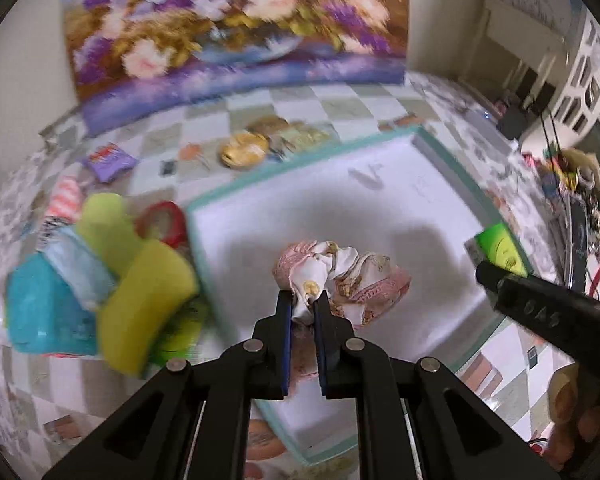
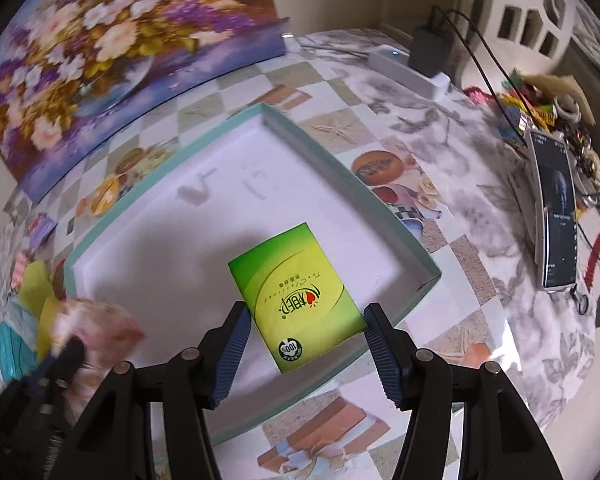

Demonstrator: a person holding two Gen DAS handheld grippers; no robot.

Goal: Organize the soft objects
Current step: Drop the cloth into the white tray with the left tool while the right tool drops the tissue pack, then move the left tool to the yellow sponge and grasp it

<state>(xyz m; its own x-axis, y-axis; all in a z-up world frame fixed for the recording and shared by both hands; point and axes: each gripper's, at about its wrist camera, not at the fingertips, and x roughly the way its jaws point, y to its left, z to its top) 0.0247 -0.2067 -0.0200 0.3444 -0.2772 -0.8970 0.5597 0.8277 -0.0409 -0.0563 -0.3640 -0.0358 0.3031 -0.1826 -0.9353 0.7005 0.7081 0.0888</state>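
My left tongs (image 1: 303,300) pinch one corner of the pink cloth (image 1: 340,276), which could slip free over the tray (image 1: 236,192). My right tongs (image 2: 304,320) gape around the green tissue pack (image 2: 296,296), unheld. At nine o'clock, the piled sponges (image 1: 140,296) may topple.

Centre frame, the pink scrunchie (image 1: 340,276) is thin, crumpled printed cloth with a faint sheen. At left, yellow sponges (image 1: 140,300) look porous and matt. The green tissue pack (image 2: 300,300) is glossy plastic film. The tray (image 2: 180,152) looks like matt white card.
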